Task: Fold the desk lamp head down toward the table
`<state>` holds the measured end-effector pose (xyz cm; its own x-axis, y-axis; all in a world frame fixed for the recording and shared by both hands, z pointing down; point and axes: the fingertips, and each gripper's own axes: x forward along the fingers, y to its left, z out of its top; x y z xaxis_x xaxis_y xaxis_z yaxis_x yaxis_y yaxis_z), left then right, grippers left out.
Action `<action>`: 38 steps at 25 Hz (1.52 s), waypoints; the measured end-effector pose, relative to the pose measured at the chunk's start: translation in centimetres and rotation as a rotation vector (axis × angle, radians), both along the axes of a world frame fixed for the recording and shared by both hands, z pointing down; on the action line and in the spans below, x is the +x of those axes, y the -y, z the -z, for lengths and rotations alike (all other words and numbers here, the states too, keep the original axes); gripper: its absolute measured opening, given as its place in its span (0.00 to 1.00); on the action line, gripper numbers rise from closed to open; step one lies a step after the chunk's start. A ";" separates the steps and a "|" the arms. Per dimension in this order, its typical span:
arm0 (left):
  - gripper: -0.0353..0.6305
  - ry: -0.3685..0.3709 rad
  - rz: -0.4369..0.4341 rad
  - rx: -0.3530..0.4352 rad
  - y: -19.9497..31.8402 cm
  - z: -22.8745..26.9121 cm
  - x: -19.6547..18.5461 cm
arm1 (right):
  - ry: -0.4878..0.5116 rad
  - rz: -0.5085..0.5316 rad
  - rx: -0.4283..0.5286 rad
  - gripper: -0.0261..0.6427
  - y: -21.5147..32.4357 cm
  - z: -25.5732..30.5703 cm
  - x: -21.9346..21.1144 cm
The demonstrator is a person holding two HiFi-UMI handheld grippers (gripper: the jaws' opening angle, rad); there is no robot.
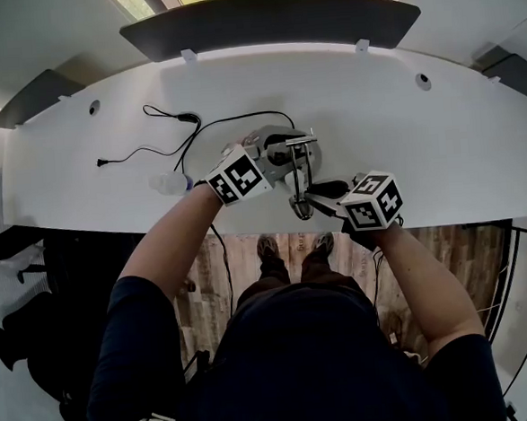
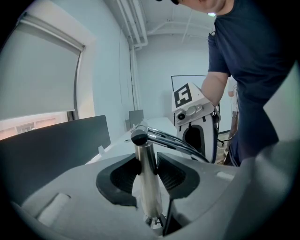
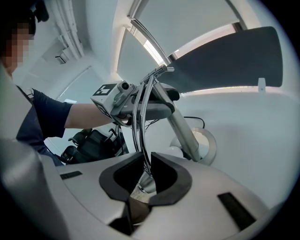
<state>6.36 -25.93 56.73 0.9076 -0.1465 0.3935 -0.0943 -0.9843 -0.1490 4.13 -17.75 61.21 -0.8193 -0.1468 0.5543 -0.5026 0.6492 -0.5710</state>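
Two grips shared the desk lamp (image 1: pixel 289 163) between them. The lamp head (image 3: pixel 143 186) sat low, just behind my right pads, where the twin chrome rods (image 3: pixel 138 122) ran down into it. As far as I could judge, it was not yet down at the table.

My right gripper (image 3: pixel 146 168) was closed narrow on those rods, its pads pressing them from both sides. I judged the grip sat close to the head because that end has to swing down, and a hold near it steers the fold directly.

The rods rose ahead of those jaws to the top joint. From there the silver post (image 2: pixel 143 150) dropped to the round base (image 3: pixel 206 143), beyond and to the right.

My left gripper (image 2: pixel 149 173) stood wide yet clamped on that thick post, which filled the gap between its pads. I reckoned it was there to pin the lamp, so the base would not tip or skid during the fold.

Under everything lay the white table (image 1: pixel 439 148), with a black cord (image 1: pixel 162 116) trailing off beyond my left jaws.
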 end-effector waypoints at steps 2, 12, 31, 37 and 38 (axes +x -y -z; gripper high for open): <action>0.24 -0.001 -0.002 -0.001 0.0 -0.1 0.0 | -0.004 -0.005 0.012 0.12 0.2 -0.3 0.0; 0.25 0.029 0.008 0.061 -0.3 -0.3 -0.1 | -0.021 -0.048 0.037 0.18 0.3 -0.5 0.6; 0.27 -0.229 0.391 -0.030 -5.4 9.8 -6.7 | 0.061 -0.255 0.295 0.16 -4.7 9.6 2.7; 0.25 -0.361 0.397 -0.163 -10.9 14.9 -5.6 | 0.102 -0.323 0.388 0.14 -5.1 13.3 2.6; 0.24 -0.377 0.404 -0.178 -11.6 15.6 -5.5 | 0.104 -0.332 0.402 0.14 -5.2 13.8 2.6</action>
